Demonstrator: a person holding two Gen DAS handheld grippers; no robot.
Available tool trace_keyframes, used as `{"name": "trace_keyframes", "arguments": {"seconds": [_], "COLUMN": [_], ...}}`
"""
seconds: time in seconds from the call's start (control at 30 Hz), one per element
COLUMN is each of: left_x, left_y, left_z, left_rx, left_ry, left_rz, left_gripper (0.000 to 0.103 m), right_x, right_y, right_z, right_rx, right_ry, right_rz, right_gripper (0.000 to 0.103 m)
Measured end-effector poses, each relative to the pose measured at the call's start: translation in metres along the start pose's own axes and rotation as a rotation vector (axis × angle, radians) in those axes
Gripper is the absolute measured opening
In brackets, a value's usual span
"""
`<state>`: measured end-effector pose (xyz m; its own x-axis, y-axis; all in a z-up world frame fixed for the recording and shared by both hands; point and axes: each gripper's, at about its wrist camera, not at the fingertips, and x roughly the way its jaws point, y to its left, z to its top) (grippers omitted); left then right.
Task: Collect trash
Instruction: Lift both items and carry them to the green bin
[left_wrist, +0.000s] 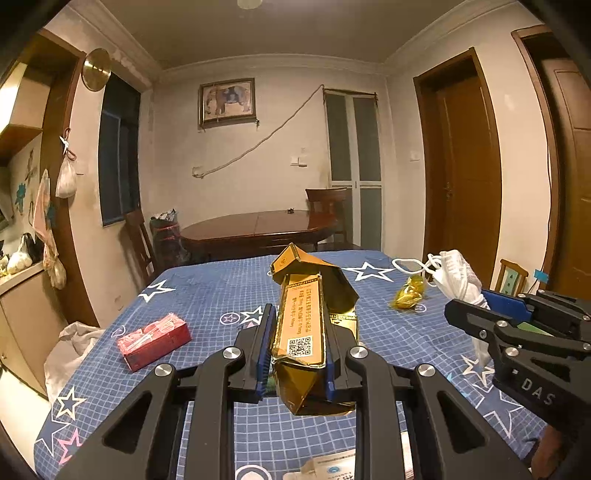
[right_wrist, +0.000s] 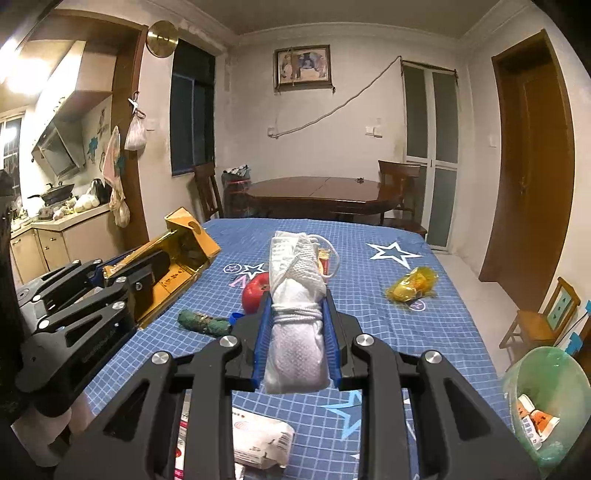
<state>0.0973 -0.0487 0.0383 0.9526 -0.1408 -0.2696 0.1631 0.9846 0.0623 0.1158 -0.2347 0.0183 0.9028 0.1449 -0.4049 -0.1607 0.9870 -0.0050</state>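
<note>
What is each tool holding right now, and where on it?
Left tool: gold box, gripped at its near end. Right tool: white cloth bundle, at its corded middle.

right gripper, blue pads clamped on a white mesh bag bound with white cord, lifted above the blue star-print tablecloth. left gripper at the left edge, gripping a crushed gold box. on the cloth: red apple behind the bag, dark green lump, yellow wrapper, white packet at the near edge. green-lined bin at lower right, holding cartons.
</note>
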Motion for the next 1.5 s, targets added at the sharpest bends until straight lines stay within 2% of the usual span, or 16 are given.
{"name": "trace_keyframes", "arguments": {"seconds": [0.43, 0.73, 1.1, 1.27, 1.5], "left_x": [-0.004, 0.003, 0.022, 0.037, 0.064], "left_y": [-0.008, -0.026, -0.100, -0.153, -0.232], "left_z": [0.000, 0.014, 0.036, 0.049, 0.060], "left_rx": [0.004, 0.011, 0.039, 0.059, 0.086], "left_ry": [0.004, -0.013, -0.010, 0.010, 0.081], "left_rz": [-0.018, -0.074, -0.232, -0.331, -0.482], "left_gripper": [0.023, 0.024, 0.024, 0.024, 0.024], "right_x": [-0.003, -0.024, -0.062, -0.081, -0.096], "right_y": [-0.004, -0.030, -0.111, -0.157, -0.222], "right_z": [0.001, 0.009, 0.014, 0.010, -0.004], "right_rx": [-0.003, 0.002, 0.058, 0.107, 0.180], "right_ry": [-0.004, -0.021, 0.008, 0.039, 0.118], "right_rz": [-0.010, -0.080, -0.217, -0.284, -0.364], "right_gripper": [0.024, 0.024, 0.024, 0.024, 0.024]}}
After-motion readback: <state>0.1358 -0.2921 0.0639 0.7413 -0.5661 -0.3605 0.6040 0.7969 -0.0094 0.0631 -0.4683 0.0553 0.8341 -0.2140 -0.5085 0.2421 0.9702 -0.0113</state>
